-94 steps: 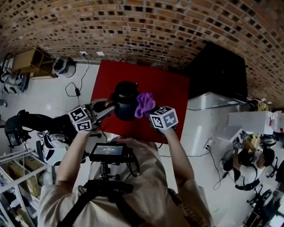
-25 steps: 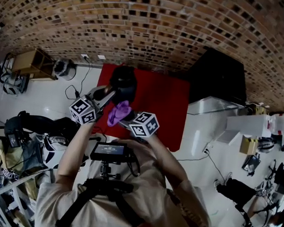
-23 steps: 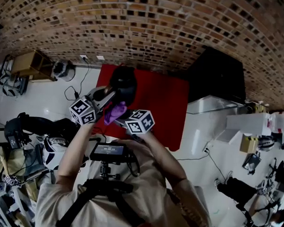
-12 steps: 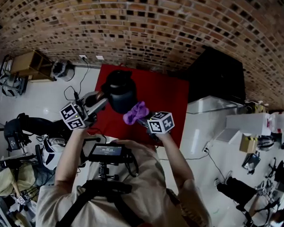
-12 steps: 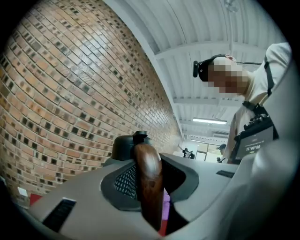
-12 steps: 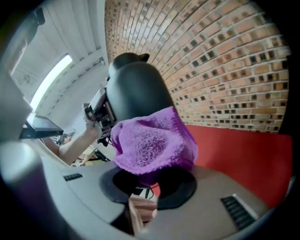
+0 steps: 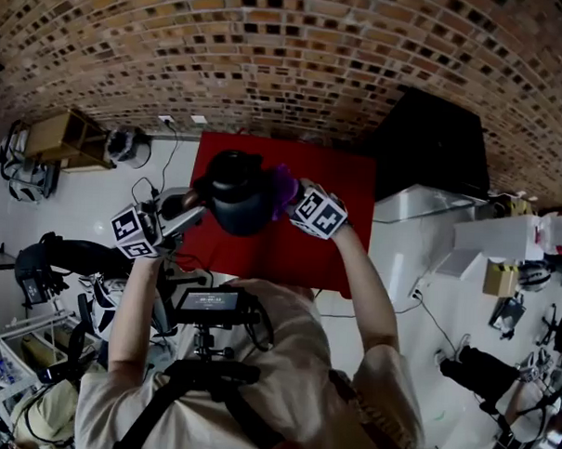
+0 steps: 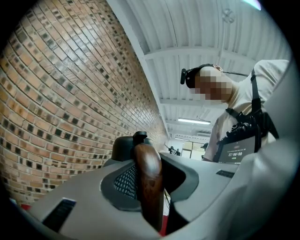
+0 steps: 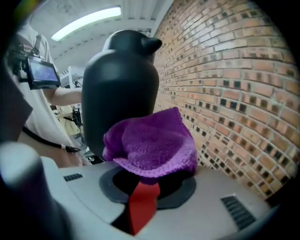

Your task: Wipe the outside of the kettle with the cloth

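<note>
Since half a second ago the right gripper (image 7: 290, 199) has swung from the kettle's (image 7: 234, 196) front to its right side, jaws pinched shut on the purple cloth (image 9: 152, 140), which lies against the black body. Left gripper (image 7: 193, 206) jaws, nearly closed, clamp the kettle's wooden handle (image 8: 147, 183), holding it above the red surface (image 7: 331, 244).
</note>
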Tool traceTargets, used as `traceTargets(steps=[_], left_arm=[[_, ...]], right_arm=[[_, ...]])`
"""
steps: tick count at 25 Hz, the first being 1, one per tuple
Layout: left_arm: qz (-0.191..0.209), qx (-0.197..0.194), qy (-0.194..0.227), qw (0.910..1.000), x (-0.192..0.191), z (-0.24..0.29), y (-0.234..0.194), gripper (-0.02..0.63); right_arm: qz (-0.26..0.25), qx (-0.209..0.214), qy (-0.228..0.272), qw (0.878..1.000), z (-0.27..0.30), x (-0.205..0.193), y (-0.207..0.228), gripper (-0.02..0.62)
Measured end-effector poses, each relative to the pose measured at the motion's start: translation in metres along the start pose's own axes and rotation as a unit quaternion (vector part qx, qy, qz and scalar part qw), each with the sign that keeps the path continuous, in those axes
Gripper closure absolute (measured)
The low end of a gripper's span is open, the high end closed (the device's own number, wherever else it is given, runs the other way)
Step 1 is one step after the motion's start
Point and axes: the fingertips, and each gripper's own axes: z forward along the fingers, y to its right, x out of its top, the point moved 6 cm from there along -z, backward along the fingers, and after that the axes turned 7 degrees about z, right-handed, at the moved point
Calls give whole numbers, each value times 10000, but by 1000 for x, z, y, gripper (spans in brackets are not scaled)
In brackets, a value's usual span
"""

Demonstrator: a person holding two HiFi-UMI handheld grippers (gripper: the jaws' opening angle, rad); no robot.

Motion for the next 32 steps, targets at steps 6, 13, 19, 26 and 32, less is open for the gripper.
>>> traceTargets(steps=[6,13,19,26,32], left_arm=[[-62,-235,-23,9997,-1,-2,9,517],[-215,-75,221,9995,-8,3,12,518],[-251,327,592,9974,10,-4,0,517],[-328,143,863,9956,24,7,-6,517],[-251,-50,539,9982,15,20,5,517]], right_arm=[[-458,344,387,9976,25,25,11,492],[731,240,1307,9884,47,12,44,492],[1631,-158,1283,9781,46,-73,31,492],[1625,645,2061,9628,90,-42,-64,494],[1658,858,2979,9362,75,-14,-71,495]])
